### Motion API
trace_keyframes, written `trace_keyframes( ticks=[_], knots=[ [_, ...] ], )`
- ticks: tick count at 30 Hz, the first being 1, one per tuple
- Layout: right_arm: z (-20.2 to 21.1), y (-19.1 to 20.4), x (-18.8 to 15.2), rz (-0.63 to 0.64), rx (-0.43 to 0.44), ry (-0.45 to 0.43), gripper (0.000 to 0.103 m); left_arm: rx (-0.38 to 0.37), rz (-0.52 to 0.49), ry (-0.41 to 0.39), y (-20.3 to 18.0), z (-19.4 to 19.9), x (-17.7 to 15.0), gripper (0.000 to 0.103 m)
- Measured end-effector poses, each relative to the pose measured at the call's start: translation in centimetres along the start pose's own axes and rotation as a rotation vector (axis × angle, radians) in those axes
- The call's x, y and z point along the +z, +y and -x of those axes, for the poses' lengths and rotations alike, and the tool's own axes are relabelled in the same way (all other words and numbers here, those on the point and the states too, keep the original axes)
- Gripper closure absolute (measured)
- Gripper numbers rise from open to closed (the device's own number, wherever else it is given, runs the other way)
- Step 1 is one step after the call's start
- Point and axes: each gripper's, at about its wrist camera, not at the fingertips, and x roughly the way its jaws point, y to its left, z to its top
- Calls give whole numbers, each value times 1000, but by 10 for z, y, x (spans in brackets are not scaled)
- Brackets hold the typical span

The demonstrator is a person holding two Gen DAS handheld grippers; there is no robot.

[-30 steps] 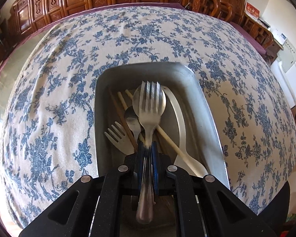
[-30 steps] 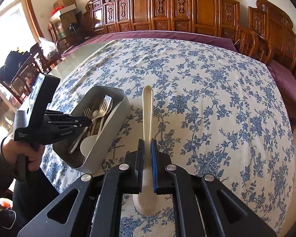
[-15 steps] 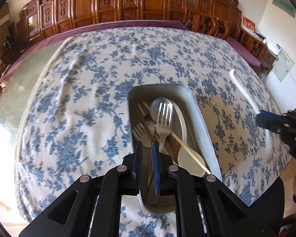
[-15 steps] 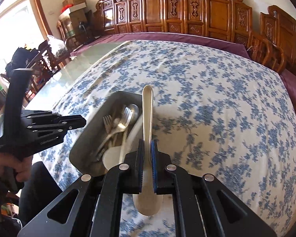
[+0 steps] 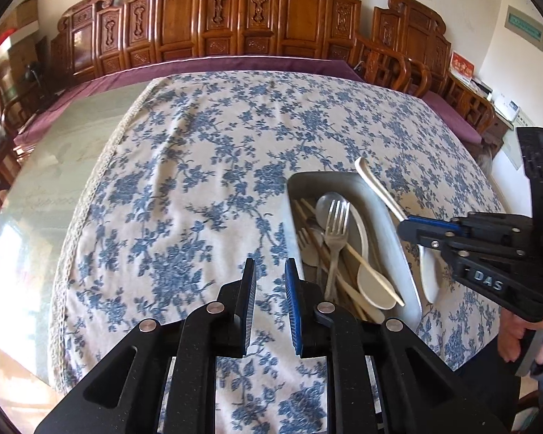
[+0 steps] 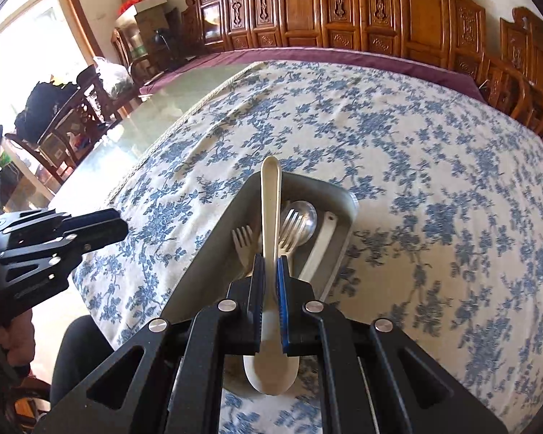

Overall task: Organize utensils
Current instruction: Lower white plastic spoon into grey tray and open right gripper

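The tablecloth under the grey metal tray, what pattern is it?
The tablecloth is off-white with blue flower sprigs and a lace-like edge, clearest in the left wrist view.

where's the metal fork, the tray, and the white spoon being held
metal fork (image 5: 336,213), left wrist view, on the tines
metal tray (image 5: 391,231), left wrist view, on the bare right wall
white spoon (image 6: 270,195), right wrist view, on the handle ahead of the jaws

The left tongs (image 5: 268,291) gape apart, holding nothing, while the right tongs (image 6: 270,271) seem clamped tight, pointing forward.
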Motion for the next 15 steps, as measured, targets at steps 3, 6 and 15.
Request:
trace_keyframes(
  ticks=[3, 6, 15],
  knots=[
    [-14, 6, 0, -6, 5, 22, 95, 1, 8, 2, 6, 1, -3, 88],
    [-28, 12, 1, -10, 14, 51, 95, 2, 9, 6, 9, 1, -6, 88],
    [-59, 10, 0, -77, 30, 102, 95, 7, 12, 10, 12, 1, -9, 88]
  ],
)
